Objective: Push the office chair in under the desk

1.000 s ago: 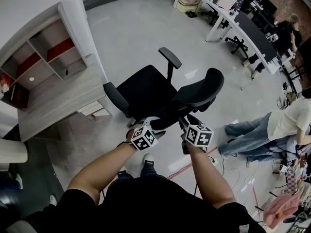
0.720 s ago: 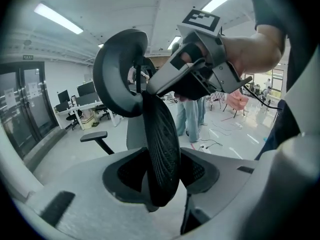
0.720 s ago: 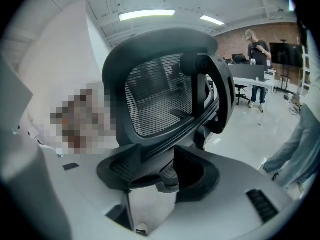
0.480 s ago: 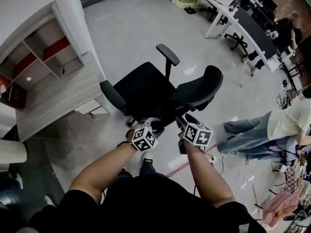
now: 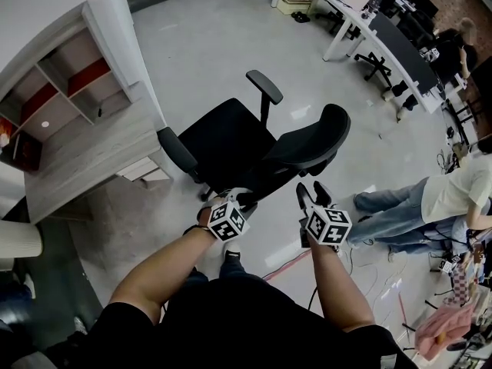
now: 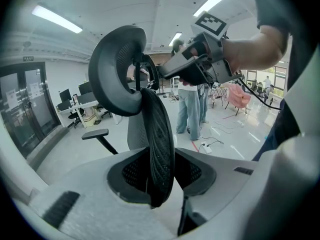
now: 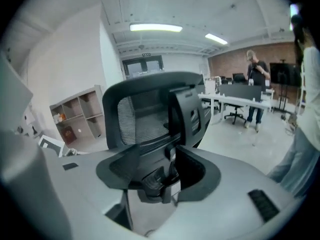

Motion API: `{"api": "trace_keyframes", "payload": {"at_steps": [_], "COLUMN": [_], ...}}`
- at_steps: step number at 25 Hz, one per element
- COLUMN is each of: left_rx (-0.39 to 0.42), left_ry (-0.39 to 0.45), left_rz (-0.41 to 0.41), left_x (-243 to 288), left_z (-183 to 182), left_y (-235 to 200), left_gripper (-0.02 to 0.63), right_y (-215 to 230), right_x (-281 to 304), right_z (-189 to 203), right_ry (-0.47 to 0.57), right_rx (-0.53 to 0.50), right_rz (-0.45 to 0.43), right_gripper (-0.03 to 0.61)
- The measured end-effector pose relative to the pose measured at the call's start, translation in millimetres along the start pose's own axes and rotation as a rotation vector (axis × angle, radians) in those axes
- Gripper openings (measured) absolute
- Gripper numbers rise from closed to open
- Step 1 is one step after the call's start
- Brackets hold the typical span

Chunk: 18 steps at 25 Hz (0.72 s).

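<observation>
A black office chair [image 5: 227,137] stands on the floor, its seat facing the grey wooden desk [image 5: 84,160] at the left. My left gripper [image 5: 240,197] is at the lower edge of the mesh backrest [image 5: 307,144]. In the left gripper view its jaws have just been closing, and the backrest's edge [image 6: 159,134] is pinched between the pads of the left gripper [image 6: 159,179]. My right gripper [image 5: 312,193] hangs to the right of the backrest, apart from it. Its jaws have just been opening, and the right gripper [image 7: 155,179] has nothing between them; the chair's back [image 7: 145,116] lies ahead.
An open shelf unit [image 5: 69,83] stands on the desk's far side. A person [image 5: 430,202] sits on the floor at the right among cables [image 5: 369,279]. White desks [image 5: 369,25] with other chairs line the back right. Bare floor lies beyond the chair.
My right gripper has drawn back from the backrest, toward the right in the head view. The left gripper stays at the backrest's lower edge. The chair has hardly shifted.
</observation>
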<state>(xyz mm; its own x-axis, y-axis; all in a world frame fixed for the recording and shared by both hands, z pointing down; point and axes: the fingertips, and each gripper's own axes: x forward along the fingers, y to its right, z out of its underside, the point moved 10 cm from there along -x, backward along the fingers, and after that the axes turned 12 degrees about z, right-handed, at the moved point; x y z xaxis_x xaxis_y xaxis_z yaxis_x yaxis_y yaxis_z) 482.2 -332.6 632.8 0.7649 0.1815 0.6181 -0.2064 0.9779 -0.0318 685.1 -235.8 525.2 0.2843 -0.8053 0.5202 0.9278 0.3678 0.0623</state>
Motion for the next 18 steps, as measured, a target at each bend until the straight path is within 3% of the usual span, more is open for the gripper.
{"api": "trace_keyframes", "payload": {"at_steps": [4, 9, 13, 18], "left_rx": [-0.005, -0.017, -0.027, -0.026], "left_ry": [0.002, 0.006, 0.006, 0.006], "left_rz": [0.001, -0.002, -0.005, 0.001], "left_x": [0.2, 0.7, 1.1, -0.4], "left_z": [-0.3, -1.2, -2.1, -2.7], "left_y": [0.2, 0.8, 1.1, -0.8], "left_gripper": [0.129, 0.129, 0.129, 0.130], "right_y": [19.9, 8.0, -6.5, -25.9], "right_x": [-13.2, -21.2, -13.8, -5.8], "right_z": [-34.8, -74.7, -87.2, -97.0], "right_ry": [0.160, 0.321, 0.357, 0.413], "right_rx": [-0.208, -0.481, -0.695, -1.073], "right_rz": [0.065, 0.077, 0.040, 0.032], "right_gripper": [0.249, 0.272, 0.281, 0.281]}}
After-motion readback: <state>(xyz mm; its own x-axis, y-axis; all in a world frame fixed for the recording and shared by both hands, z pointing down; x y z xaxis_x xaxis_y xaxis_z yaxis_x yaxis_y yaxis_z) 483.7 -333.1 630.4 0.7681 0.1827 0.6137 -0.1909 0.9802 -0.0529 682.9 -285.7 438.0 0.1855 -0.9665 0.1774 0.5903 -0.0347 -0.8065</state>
